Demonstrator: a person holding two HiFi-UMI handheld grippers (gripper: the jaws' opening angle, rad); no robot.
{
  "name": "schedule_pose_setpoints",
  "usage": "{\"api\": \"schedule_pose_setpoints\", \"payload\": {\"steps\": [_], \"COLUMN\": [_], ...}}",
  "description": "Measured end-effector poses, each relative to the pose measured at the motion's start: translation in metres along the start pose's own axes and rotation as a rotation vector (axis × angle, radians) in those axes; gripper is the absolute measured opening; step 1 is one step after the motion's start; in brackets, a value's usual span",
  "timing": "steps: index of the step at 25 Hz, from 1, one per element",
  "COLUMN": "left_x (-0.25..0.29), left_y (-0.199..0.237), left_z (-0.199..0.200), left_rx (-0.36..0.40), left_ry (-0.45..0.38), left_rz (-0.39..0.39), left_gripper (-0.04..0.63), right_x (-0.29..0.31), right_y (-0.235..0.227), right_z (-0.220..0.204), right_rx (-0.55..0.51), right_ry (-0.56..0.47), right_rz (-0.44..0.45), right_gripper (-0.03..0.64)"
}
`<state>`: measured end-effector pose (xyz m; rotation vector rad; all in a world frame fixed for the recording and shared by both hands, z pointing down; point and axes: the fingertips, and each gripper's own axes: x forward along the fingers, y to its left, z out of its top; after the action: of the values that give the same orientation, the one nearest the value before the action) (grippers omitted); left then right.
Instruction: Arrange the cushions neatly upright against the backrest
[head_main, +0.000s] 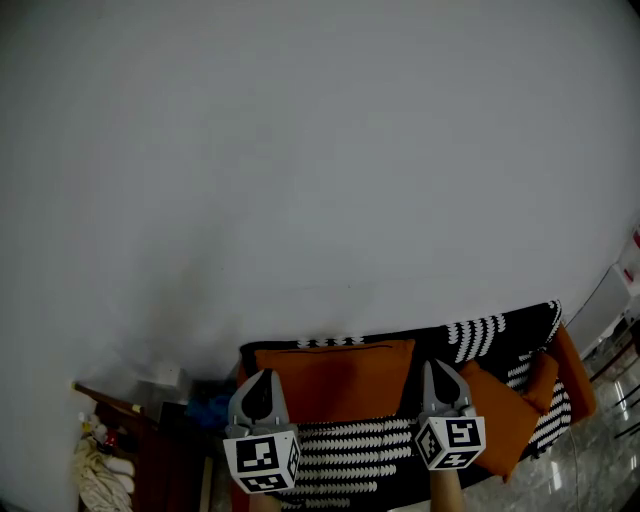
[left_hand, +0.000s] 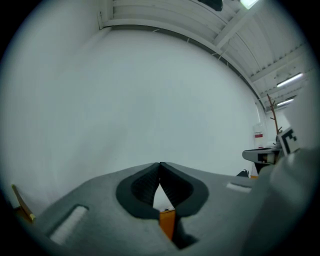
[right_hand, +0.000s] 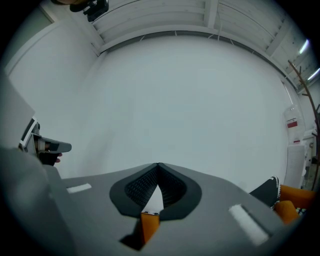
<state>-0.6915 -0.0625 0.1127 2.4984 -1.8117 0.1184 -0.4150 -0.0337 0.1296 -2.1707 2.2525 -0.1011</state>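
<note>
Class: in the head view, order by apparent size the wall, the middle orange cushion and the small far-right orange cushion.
Largest to smallest:
wall
middle orange cushion
small far-right orange cushion
The gaps are clear.

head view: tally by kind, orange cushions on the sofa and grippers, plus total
Orange cushions: 3 (wide orange fabric cushion, square orange fabric cushion, small orange fabric cushion)
Grey two-jaw grippers: 2 (left gripper, right gripper, both shut and empty)
Total: 5

Wall (head_main: 320, 150) is blocking everything ahead, right behind sofa backrest (head_main: 480, 335). Air above upright orange cushion (head_main: 335, 380) is lying open. Dark wooden stand (head_main: 160, 455) is crowding left end, tilted cushion (head_main: 500, 420) is filling right end.
</note>
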Motion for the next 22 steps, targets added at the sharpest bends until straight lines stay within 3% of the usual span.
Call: {"api": "schedule_pose_setpoints", "payload": {"steps": [3,4,10,16,22], "left_x": [0.007,0.01,0.025,0.034,0.041], "left_y": [-0.013,-0.019,-0.066,-0.136,-0.211], "left_z": [-0.004,-0.005,-0.019,-0.035,-0.052], "left_rx": [0.003,0.004,-0.007,0.006,0.024], "left_ry": [0.005,0.006,0.007,0.032,0.069], "left_rz": [-0.05,-0.07,-0.219,-0.394,-0.555], "left_gripper": [0.006,0.035,0.127,0.206,0.227], "right_x": [-0.013,-0.018,-0.062,-0.126,-0.191], "right_y": [-0.011,-0.015,-0.055,-0.106,-0.16], "right_z": [-0.002,-0.004,-0.02,-0.039,-0.054], "right_rx": [-0.009,-0.012,0.0,0.006,0.019], "right_ry": [0.002,0.004,0.024,0.069,0.099], "right_rz": [-0.048,-0.067,-0.207,-0.363,-0.535], "right_gripper": [0.011,0.015,0.129,0.178,0.218]}}
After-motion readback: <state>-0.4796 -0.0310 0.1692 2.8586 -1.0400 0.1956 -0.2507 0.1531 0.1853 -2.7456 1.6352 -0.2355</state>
